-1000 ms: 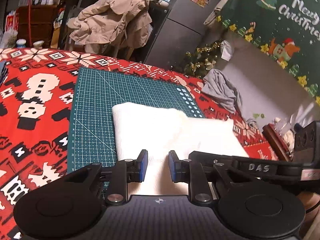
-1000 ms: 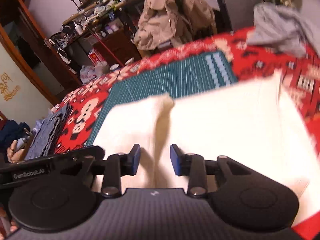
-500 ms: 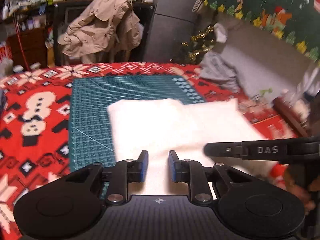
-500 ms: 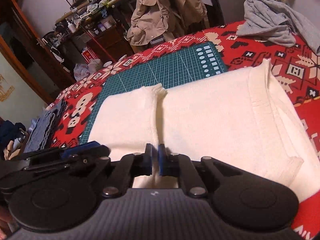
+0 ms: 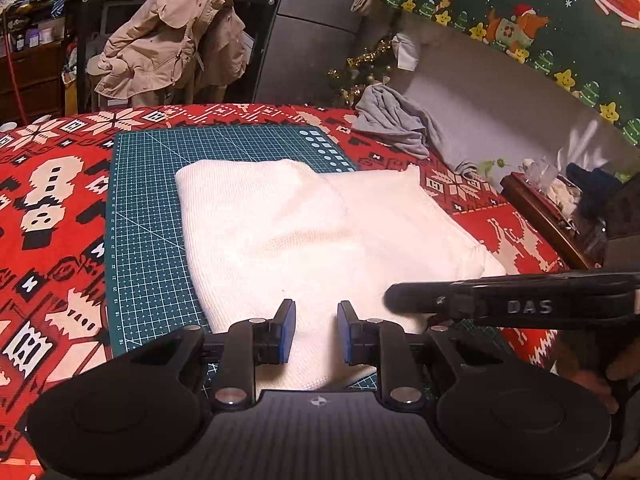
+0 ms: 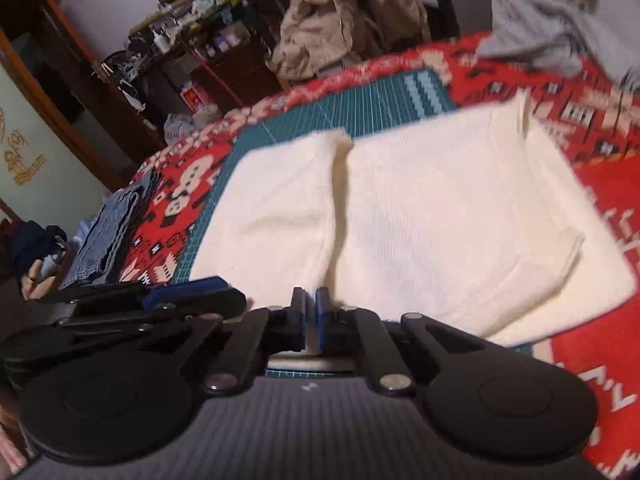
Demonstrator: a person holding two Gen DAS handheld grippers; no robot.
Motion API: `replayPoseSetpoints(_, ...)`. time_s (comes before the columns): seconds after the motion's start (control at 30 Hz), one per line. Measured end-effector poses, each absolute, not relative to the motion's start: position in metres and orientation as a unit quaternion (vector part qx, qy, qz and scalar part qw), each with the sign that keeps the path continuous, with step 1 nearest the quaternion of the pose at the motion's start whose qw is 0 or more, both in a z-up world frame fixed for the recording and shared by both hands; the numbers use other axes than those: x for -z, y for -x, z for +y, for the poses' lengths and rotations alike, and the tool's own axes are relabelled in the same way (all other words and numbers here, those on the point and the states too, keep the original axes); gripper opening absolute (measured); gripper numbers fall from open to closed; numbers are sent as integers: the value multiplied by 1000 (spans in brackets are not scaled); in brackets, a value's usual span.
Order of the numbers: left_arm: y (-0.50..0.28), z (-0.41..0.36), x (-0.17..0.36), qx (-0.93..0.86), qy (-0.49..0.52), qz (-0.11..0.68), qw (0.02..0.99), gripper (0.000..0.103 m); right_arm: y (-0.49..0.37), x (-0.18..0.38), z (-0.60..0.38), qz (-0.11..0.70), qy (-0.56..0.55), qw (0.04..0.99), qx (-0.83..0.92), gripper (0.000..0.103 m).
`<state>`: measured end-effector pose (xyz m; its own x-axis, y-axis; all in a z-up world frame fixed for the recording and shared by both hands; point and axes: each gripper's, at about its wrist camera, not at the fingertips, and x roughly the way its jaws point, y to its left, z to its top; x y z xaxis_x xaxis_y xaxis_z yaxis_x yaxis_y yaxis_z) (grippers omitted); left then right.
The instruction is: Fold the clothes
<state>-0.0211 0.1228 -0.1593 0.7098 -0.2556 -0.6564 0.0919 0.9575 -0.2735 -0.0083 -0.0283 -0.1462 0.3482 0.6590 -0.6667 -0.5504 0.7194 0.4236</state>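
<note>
A white knit sweater (image 5: 304,232) lies folded on a green cutting mat (image 5: 148,216), one flap doubled over its left part (image 6: 280,208). My left gripper (image 5: 316,312) hovers over the sweater's near edge, jaws apart, flat cloth showing between the pads and nothing pinched. My right gripper (image 6: 312,300) sits at the near edge just beside the flap's fold line. Its blue pads are pressed together, with a thin pale strip of sweater cloth between them. In the left wrist view the right gripper's black body (image 5: 520,308) lies across the sweater's near right corner.
A red patterned cloth (image 5: 52,208) covers the table. A grey garment (image 5: 396,124) lies crumpled at the far right. Folded denim (image 6: 104,236) is stacked off the mat's left side. A chair draped with a beige coat (image 5: 172,40) stands behind the table.
My right gripper's jaws went from apart to closed at the sweater's near edge. The left wrist view rolled and shifted a little; its jaws kept the same gap.
</note>
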Motion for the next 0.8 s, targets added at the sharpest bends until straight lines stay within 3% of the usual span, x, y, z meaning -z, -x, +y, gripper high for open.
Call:
replayPoseSetpoints(0.33, 36, 124, 160, 100, 110, 376, 915, 20, 13, 151, -36, 439, -54, 821, -360, 6)
replayPoseSetpoints(0.67, 44, 118, 167, 105, 101, 370, 918, 20, 34, 127, -17, 374, -23, 835, -403, 10)
replayPoseSetpoints(0.77, 47, 123, 168, 103, 114, 370, 916, 18, 37, 144, -7, 391, -5, 828, -401, 9)
replayPoseSetpoints(0.8, 48, 126, 169, 102, 124, 372, 914, 16, 39, 150, -7, 396, 2, 827, -398, 5)
